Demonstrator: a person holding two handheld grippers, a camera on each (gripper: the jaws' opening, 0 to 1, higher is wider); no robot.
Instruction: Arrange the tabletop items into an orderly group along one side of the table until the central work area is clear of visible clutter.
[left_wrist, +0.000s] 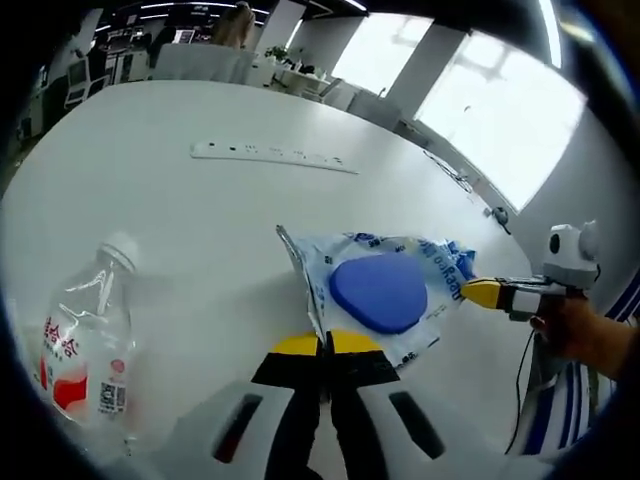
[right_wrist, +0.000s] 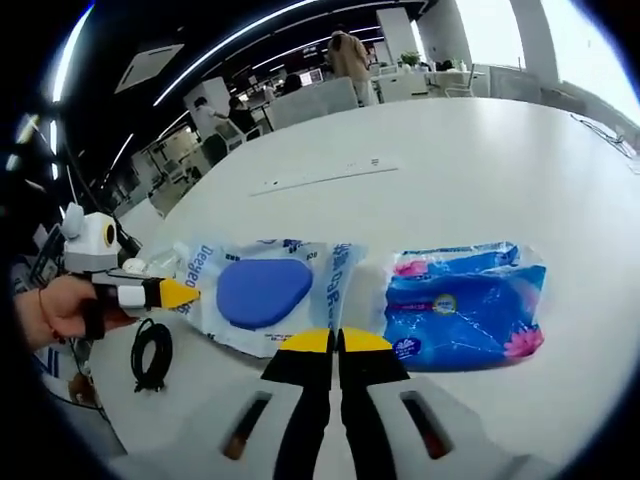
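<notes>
Both grippers pinch opposite edges of a clear bag holding a blue mouse; left gripper, right gripper, jaws closed; bottle nearby.

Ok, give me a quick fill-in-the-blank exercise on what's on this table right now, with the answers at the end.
1. The pouch has a large ____ oval on it.
2. Both grippers pinch the pouch, the left gripper and the right gripper, with their jaws ____.
3. The clear bottle lies on its ____.
4. Beside the pouch lies a blue ____ pack.

Answers: blue; shut; side; tissue
</notes>
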